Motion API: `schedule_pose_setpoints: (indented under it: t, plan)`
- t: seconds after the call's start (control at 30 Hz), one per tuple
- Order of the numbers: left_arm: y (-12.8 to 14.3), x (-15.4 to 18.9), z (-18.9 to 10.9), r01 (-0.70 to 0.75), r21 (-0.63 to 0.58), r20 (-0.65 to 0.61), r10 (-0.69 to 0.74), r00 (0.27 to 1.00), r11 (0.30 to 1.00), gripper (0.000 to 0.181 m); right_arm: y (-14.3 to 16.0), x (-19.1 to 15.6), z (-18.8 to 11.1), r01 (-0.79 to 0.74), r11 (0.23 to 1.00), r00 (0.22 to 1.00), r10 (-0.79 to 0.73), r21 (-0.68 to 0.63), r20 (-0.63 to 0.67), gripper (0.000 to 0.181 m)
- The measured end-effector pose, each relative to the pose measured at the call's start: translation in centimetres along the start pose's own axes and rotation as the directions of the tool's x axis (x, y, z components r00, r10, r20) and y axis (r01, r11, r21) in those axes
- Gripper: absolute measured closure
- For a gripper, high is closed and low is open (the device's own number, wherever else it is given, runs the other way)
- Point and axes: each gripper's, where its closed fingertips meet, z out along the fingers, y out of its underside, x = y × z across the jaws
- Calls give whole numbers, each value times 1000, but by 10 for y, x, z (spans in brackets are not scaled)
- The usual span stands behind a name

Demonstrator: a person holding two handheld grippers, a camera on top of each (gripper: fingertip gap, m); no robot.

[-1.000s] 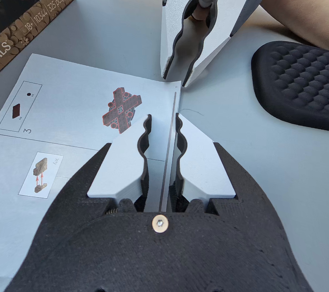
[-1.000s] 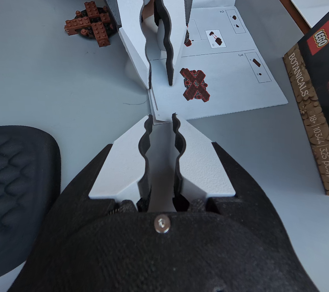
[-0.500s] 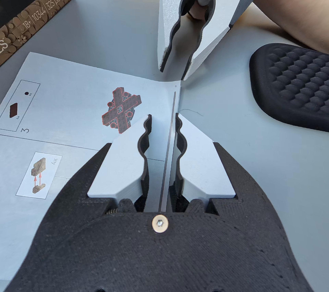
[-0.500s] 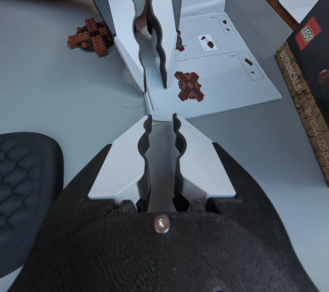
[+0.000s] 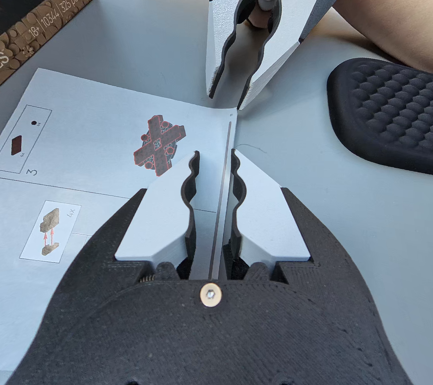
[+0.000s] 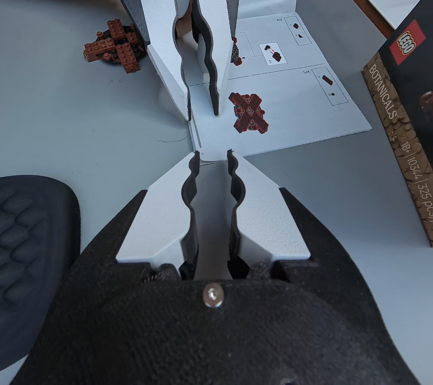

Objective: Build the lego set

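The open instruction booklet (image 5: 98, 115) lies flat on the grey table and also shows in the right wrist view (image 6: 293, 115). My left gripper (image 5: 215, 153) is open and empty over the booklet's right edge; it shows from the front in the right wrist view (image 6: 202, 115). My right gripper (image 6: 213, 153) is open and empty, its tips at the booklet's near corner, facing the left one (image 5: 225, 100). A brown cross of bricks on a black round plate (image 6: 114, 47) sits on the table left of the booklet, behind the left gripper.
The dark set box (image 6: 410, 92) stands right of the booklet and also shows in the left wrist view (image 5: 44, 5). A black dimpled pad (image 5: 386, 115) lies beside the right gripper (image 6: 30, 233). A person's forearms reach in behind both grippers. The left gripper's tips are roughly 4 centimetres from the right gripper's.
Both grippers have only shifted slightly over the booklet's corner. Both stay open and empty. The booklet and the brick cross have not moved.
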Motion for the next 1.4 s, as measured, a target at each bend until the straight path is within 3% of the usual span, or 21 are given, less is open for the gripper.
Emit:
schedule_pose_setpoints:
  t: [1.03, 1.4]
  plan:
    - [0, -1, 0, 17, 5, -10, -17, 1000, 1000, 157, 1, -3, 3, 51, 999, 999, -51, -19, -2, 173]
    - [0, 1, 0, 0, 1, -11, 1, 1000, 1000, 154, 2, -7, -3, 168, 984, 985, -169, -61, -26, 161]
